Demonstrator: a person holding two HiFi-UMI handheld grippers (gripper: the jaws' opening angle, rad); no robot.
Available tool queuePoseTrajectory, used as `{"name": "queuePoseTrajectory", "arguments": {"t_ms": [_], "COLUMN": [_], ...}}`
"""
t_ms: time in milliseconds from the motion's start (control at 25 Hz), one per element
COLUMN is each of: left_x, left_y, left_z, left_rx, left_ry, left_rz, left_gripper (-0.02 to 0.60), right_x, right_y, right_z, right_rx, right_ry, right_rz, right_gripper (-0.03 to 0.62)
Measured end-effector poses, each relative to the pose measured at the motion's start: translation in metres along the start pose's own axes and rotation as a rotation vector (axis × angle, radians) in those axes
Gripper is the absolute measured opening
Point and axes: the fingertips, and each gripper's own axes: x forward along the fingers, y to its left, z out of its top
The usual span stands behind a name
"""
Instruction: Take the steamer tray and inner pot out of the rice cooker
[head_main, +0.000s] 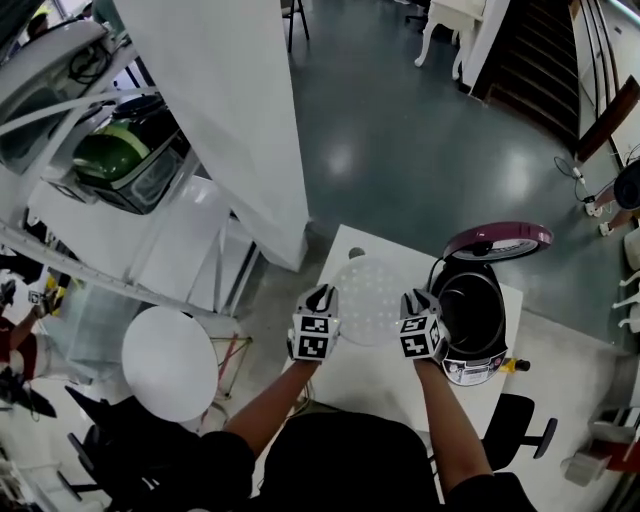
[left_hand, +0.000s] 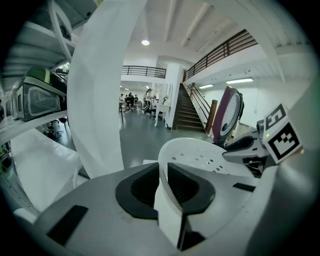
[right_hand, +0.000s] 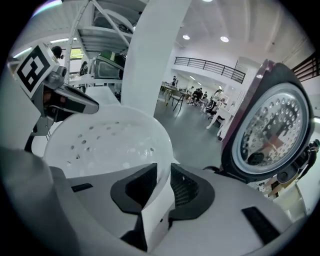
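Left gripper (head_main: 321, 297) and right gripper (head_main: 413, 301) each pinch the steamer tray (head_main: 370, 298) by its rim, forearms outstretched, tilted downward.

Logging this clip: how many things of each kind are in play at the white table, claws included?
steamer tray: 1, gripped at its rim from both sides
rice cooker: 1, lid up
inner pot: 1, inside the cooker
left claw and right claw: 2
Total: 5
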Motion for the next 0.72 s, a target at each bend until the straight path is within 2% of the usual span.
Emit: {"name": "queuePoseTrajectory", "arguments": {"t_ms": [320, 720], "left_x": [0.024, 0.060], "left_y": [0.029, 0.056], "left_z": [-0.061, -0.125], "left_rx": [-0.012, 0.007], "left_ry": [0.118, 0.187], "left_rz": [-0.003, -0.001], "left_gripper": [0.052, 0.052], "right_x": [0.047, 0.092], "right_y": [0.044, 0.081], "right_z": [-0.035, -0.071], "right_rx": [0.009, 0.034], "right_ry": [0.099, 0.117], "right_rz": [0.044, 0.034], "right_gripper": [0.074, 0.072]}}
